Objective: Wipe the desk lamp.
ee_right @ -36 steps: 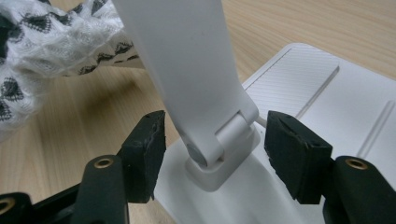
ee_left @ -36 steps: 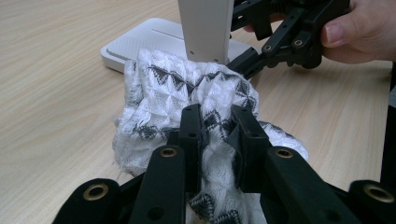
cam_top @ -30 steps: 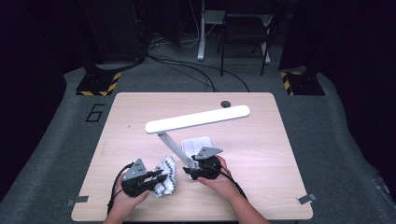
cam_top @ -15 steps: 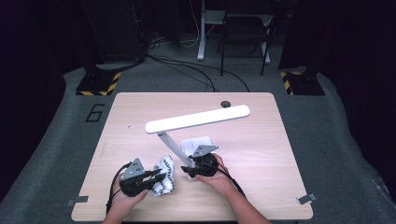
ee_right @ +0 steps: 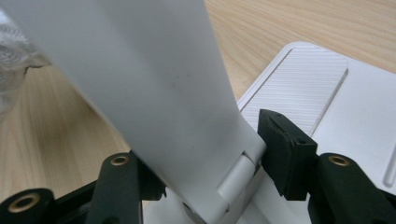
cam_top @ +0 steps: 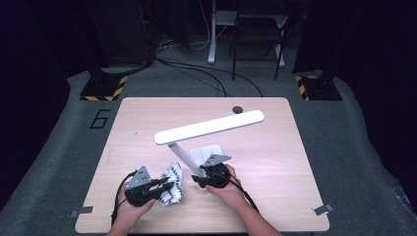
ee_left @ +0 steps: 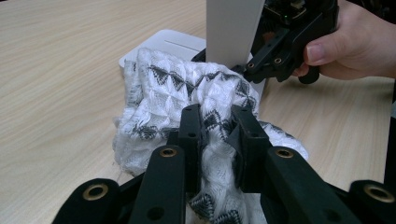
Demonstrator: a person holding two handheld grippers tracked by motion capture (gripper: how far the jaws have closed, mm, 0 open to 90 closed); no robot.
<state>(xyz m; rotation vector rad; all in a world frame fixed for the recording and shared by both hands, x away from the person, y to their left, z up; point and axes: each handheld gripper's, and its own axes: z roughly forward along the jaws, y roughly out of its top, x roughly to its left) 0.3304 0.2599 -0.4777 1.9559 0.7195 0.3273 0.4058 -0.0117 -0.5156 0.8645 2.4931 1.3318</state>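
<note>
A white desk lamp stands on the table, with a long head bar [cam_top: 209, 127], a slanted arm [cam_top: 184, 156] and a flat base [cam_top: 206, 153]. My right gripper [cam_top: 200, 178] sits at the foot of the arm. In the right gripper view its jaws [ee_right: 210, 158] have just been closing around the lamp arm [ee_right: 154, 84] near the hinge, and the right pad [ee_right: 280, 149] touches it above the base [ee_right: 327, 107]. My left gripper [cam_top: 169, 186] is shut on a white cloth with a black pattern [cam_top: 174, 173], bunched beside the lamp. The cloth [ee_left: 163, 88] bulges between the jaws [ee_left: 217, 116].
The wooden table [cam_top: 275, 162] has a black round grommet [cam_top: 238, 109] at its far edge. Beyond it lie floor cables [cam_top: 206, 78], chair legs [cam_top: 255, 44] and striped floor stands [cam_top: 103, 88]. The other hand and its gripper [ee_left: 280, 51] appear behind the cloth.
</note>
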